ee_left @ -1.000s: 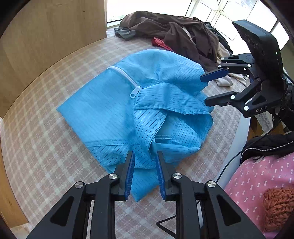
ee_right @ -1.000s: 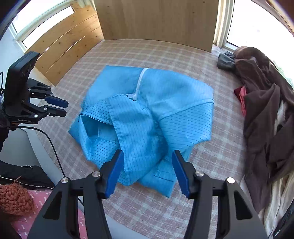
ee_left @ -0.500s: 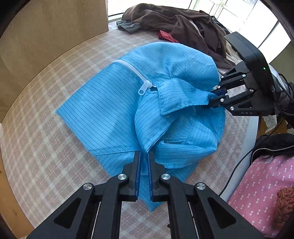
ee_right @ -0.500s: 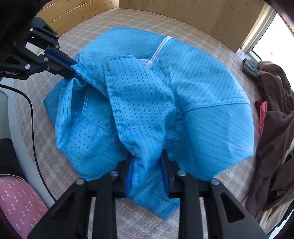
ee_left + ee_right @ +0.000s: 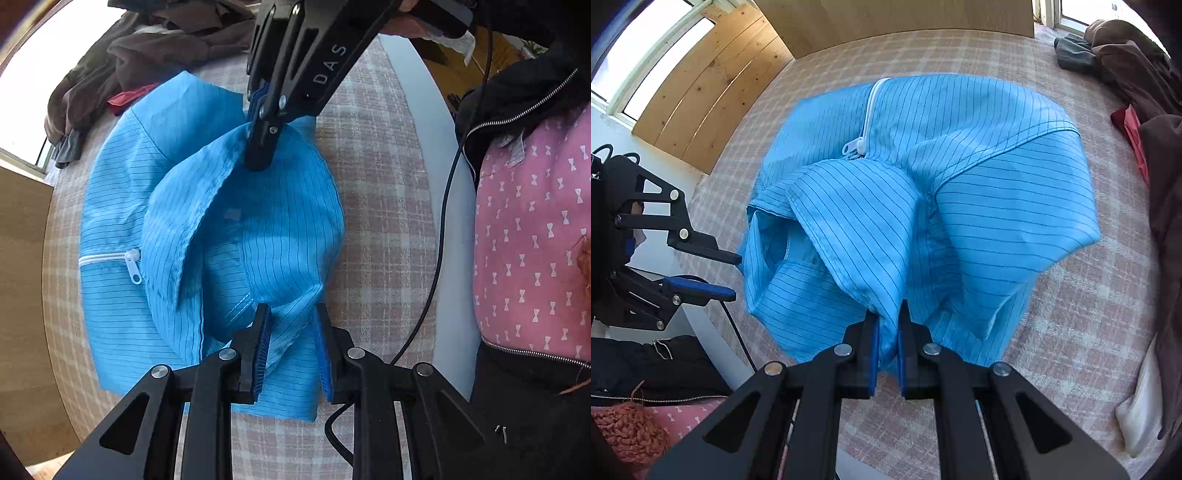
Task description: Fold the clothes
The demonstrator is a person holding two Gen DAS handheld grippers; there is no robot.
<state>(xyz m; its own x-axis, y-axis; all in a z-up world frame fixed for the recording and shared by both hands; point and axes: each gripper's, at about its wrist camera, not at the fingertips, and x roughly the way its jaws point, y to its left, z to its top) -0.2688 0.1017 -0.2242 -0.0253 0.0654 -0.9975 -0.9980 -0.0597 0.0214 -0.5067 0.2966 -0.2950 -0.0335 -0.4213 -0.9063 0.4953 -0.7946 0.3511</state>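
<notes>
One blue pinstriped jacket [image 5: 997, 184] is lying half bunched on the checked tablecloth [image 5: 1071, 332], close to the table's near edge. Two grippers are working its near side. There is one white zip [image 5: 870, 110] and one heap of brown clothes [image 5: 1137, 66] at the far right, with a single red piece [image 5: 1130, 125] tucked against it.

The right gripper [image 5: 886, 317] is pinching a gathered fold of the jacket, its pads pressed almost together on the cloth. A second ago those jaws were standing wide above the fabric. The left gripper [image 5: 291, 308] is showing its fingers spread, with a band of the hem running between them. Half a second ago they were nearly meeting on that hem. The left wrist view has also rolled, so the zip now runs sideways across it.

Seen from the right wrist, the zip line is pointing away from the near edge towards the wooden panel [image 5: 886, 14], pull nearest the grippers. The folded jacket is lying broader across than deep.
</notes>
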